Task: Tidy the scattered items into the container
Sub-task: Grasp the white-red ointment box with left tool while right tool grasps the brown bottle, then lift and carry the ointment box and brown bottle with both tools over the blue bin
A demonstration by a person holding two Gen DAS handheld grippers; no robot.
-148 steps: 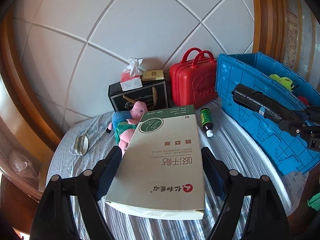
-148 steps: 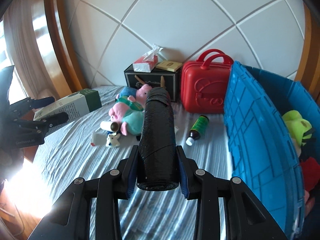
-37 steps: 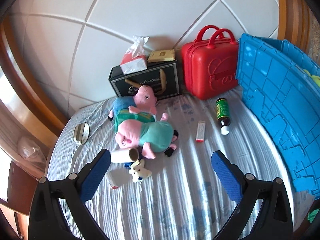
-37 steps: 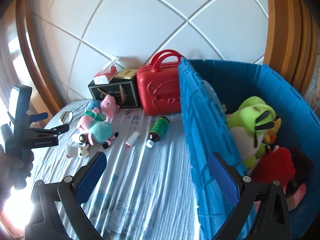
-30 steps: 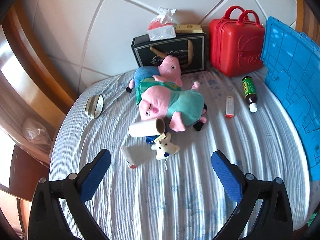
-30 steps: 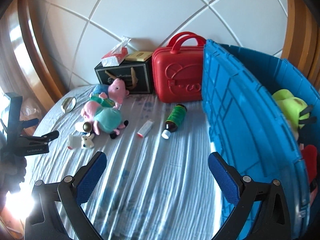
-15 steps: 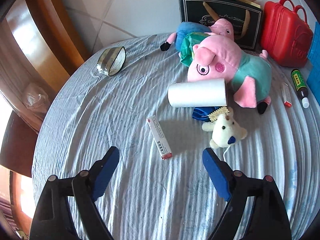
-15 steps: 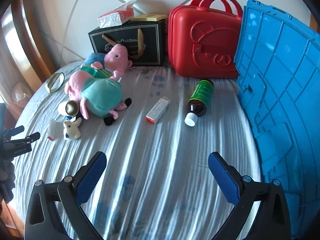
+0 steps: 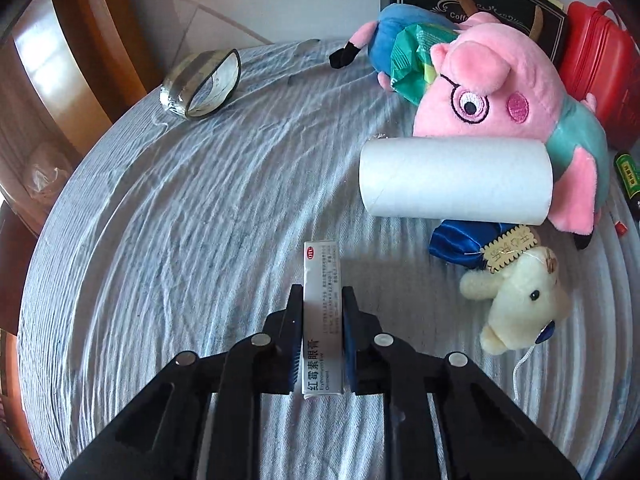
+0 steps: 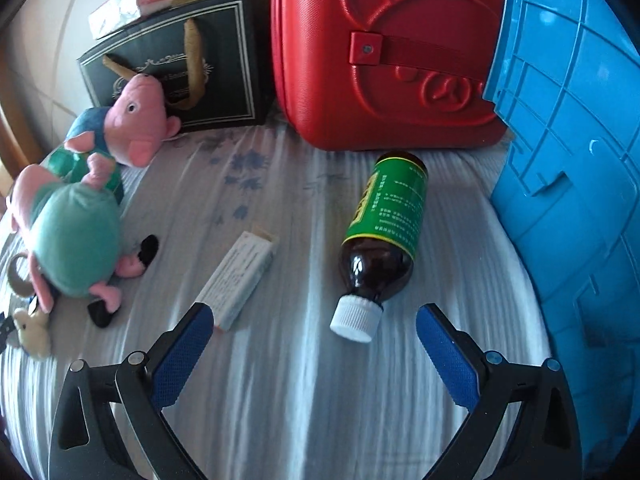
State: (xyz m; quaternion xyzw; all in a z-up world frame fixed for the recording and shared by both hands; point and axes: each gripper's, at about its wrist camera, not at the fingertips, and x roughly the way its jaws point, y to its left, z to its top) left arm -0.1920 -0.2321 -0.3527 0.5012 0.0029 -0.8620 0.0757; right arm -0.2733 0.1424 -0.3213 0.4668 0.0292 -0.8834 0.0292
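My left gripper (image 9: 322,294) is shut on a slim white ointment box (image 9: 322,280) that lies on the striped bed sheet. Just beyond it lie a white roll (image 9: 456,181), a pink pig plush (image 9: 496,96), a blue pouch (image 9: 460,246) and a small cream toy dog (image 9: 520,300). My right gripper (image 10: 310,322) hangs open low over the sheet. A brown bottle with a green label (image 10: 384,236) lies between its fingers' line, cap toward me. A second small white box (image 10: 238,276) lies by the left finger. The blue crate (image 10: 568,160) stands at the right.
A red case (image 10: 384,56) and a black gift bag (image 10: 176,68) with a tissue pack stand at the back against the headboard. A roll of clear tape (image 9: 200,84) lies at the far left of the bed. Wooden bed frame edges the left side.
Both grippers have dropped toward the bed. The left one has closed its jaws on the slim white box. The right one has come close over the brown bottle, still open.
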